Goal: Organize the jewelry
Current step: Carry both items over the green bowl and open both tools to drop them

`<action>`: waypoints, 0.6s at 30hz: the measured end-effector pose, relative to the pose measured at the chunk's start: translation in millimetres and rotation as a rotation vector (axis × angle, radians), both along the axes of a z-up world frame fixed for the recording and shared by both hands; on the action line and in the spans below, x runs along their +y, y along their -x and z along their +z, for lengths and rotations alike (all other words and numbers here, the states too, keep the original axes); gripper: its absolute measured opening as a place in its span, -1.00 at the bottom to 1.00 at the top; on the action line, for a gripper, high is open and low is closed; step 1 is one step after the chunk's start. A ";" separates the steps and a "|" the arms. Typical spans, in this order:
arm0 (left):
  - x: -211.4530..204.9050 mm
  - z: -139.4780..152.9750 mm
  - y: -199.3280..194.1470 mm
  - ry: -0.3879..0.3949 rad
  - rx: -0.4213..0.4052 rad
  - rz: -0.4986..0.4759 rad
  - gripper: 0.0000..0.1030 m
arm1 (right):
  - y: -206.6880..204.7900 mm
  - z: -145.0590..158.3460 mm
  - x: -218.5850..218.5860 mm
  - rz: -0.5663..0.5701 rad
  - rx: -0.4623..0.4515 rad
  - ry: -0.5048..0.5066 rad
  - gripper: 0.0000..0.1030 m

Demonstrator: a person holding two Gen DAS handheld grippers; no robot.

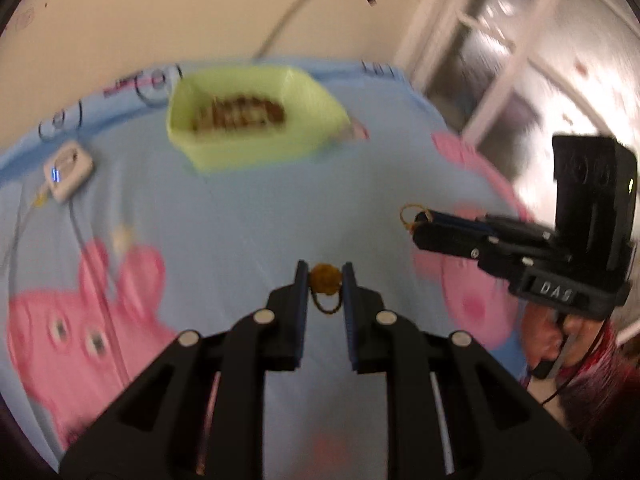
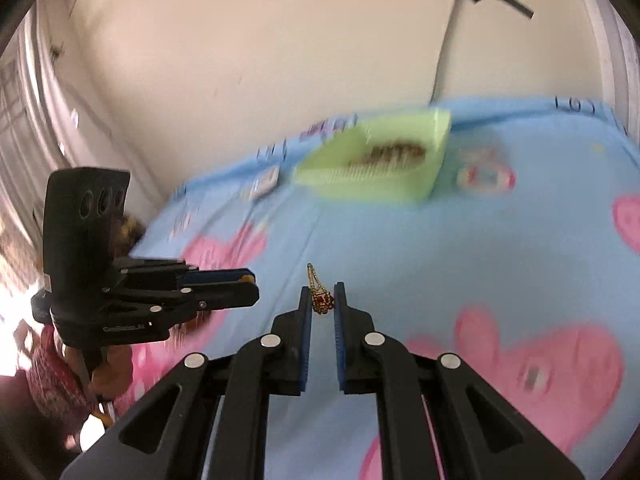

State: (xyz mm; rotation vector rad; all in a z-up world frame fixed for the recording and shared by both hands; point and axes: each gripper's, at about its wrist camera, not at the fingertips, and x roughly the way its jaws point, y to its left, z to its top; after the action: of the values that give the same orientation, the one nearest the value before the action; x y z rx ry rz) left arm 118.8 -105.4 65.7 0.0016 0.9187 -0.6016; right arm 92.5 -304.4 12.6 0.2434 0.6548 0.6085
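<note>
- Left wrist view: the left gripper (image 1: pixel 325 280) has its fingers (image 1: pixel 301 280) clenched on a round gold pendant (image 1: pixel 325 279), a short chain loop hanging below it, held above the blue cartoon-print bedsheet (image 1: pixel 240 232).
- A green basket (image 1: pixel 256 148) with brown jewelry inside sits far back on the bed; a small white device (image 1: pixel 68 170) lies to its left.
- The right gripper (image 1: pixel 418 222) comes in from the right, fingers pressed together on a thin gold ring-shaped piece (image 1: pixel 409 216).
- Right wrist view: the right gripper (image 2: pixel 322 300) pinches a red-and-gold earring (image 2: pixel 322 300) between its fingers (image 2: pixel 305 304), its gold chain sticking upward.
- The left gripper (image 2: pixel 250 286) is at the left, a bit of gold showing at its fingertips.
- The green basket (image 2: pixel 400 188) stands ahead, blurred.
</note>
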 end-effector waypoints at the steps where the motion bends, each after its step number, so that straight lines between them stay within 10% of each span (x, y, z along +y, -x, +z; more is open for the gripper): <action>1: 0.2 7.5 -14.7 0.014 -0.001 0.016 -0.70 | -12.0 5.6 -2.1 -0.010 -0.005 -0.016 -1.00; 9: -15.0 25.3 -130.7 0.117 0.081 0.104 -0.70 | -107.1 31.2 -9.6 -0.084 -0.002 -0.046 -1.00; 18: -45.9 -19.6 -169.3 0.121 0.294 0.135 -0.69 | -128.7 18.0 3.2 -0.113 -0.058 0.097 -0.76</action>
State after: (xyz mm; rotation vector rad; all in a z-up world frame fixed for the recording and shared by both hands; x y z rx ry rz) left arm 288.1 -151.3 46.1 -0.2621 1.1555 -0.5390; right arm 221.2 -301.2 30.6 0.1704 0.6088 0.4726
